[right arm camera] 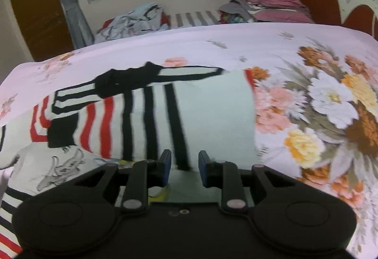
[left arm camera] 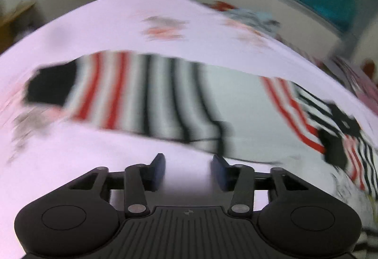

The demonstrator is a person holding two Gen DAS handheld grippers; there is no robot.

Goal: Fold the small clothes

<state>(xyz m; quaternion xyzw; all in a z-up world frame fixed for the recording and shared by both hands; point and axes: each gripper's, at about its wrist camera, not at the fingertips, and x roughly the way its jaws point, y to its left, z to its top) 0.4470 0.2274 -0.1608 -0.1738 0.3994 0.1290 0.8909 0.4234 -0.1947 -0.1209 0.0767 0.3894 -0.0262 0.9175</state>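
Left wrist view: nearest the lens, the left claw [left arm camera: 188, 170] has its blue pads parted with nothing between them, hanging over bare bedsheet [left arm camera: 70, 164]. The picture is smeared, so detail is poor. The shirt [left arm camera: 146, 93], white with red and black stripes, lies spread on the bed from 10 to 3 o'clock. One sleeve with a black cuff [left arm camera: 50, 84] reaches toward 9 o'clock. A second striped, black-cuffed part [left arm camera: 335, 131] lies at 3 o'clock. A spread garment suits folding, as its edges lie free to be picked up. The claw sits just short of the near hem, likely ready to take it.

Right wrist view: the right claw [right arm camera: 183, 168] is also parted and empty, directly above the shirt's [right arm camera: 212, 117] white body at 6 o'clock. A sleeve [right arm camera: 127, 84] lies folded across the chest at 11 o'clock, so I judge the fold is underway. A heap of clothes [right arm camera: 139, 19] waits at 12 o'clock beyond the bed, and a folded stack [right arm camera: 271, 7] at 1 o'clock.
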